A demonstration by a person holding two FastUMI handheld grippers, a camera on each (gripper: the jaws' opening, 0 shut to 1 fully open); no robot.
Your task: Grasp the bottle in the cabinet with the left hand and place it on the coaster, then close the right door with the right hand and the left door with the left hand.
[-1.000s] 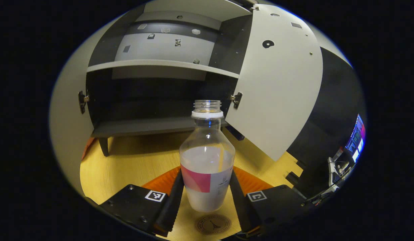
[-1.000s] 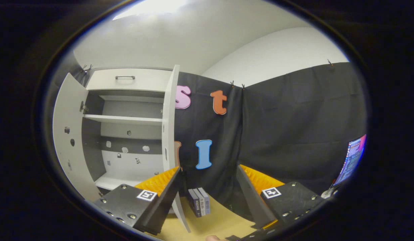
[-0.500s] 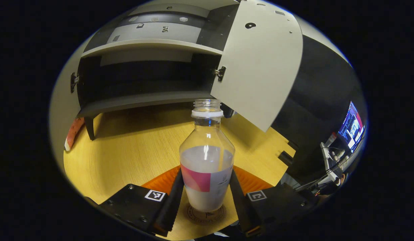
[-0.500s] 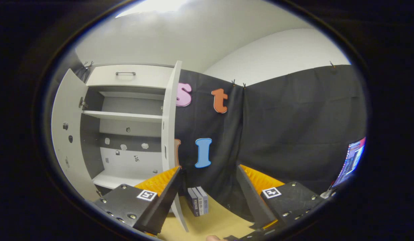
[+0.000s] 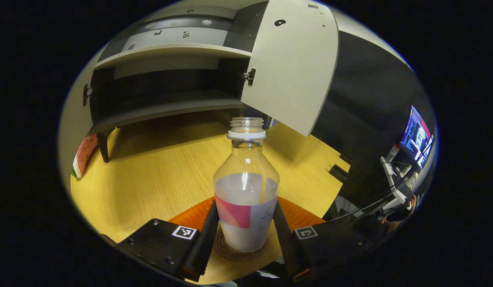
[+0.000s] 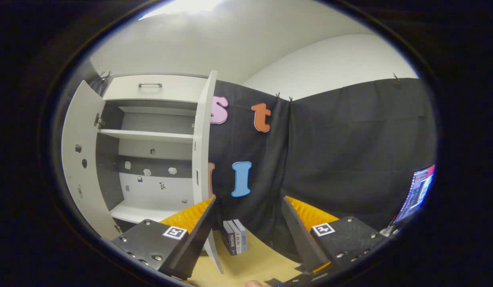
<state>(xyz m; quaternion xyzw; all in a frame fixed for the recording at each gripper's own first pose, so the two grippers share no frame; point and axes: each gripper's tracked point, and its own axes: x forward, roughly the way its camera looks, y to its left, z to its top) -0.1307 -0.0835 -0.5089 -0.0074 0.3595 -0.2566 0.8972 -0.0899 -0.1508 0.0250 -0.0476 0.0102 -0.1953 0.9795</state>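
Bottle (image 5: 246, 191) stands upright at the bottom centre of the left gripper view, over the round coaster (image 5: 240, 249) on the wooden table (image 5: 158, 171); the left gripper (image 5: 245, 233) clasps it, a finger pressed on each side. Behind it, across the top of the frame, the cabinet (image 5: 166, 107) gapes with its right door (image 5: 290, 67) swung out. In the right gripper view the right gripper (image 6: 246, 229) hangs released, holding nothing, low in the frame, the left door (image 6: 77, 159) open at far left and some books (image 6: 234, 236) between its fingers, farther off.
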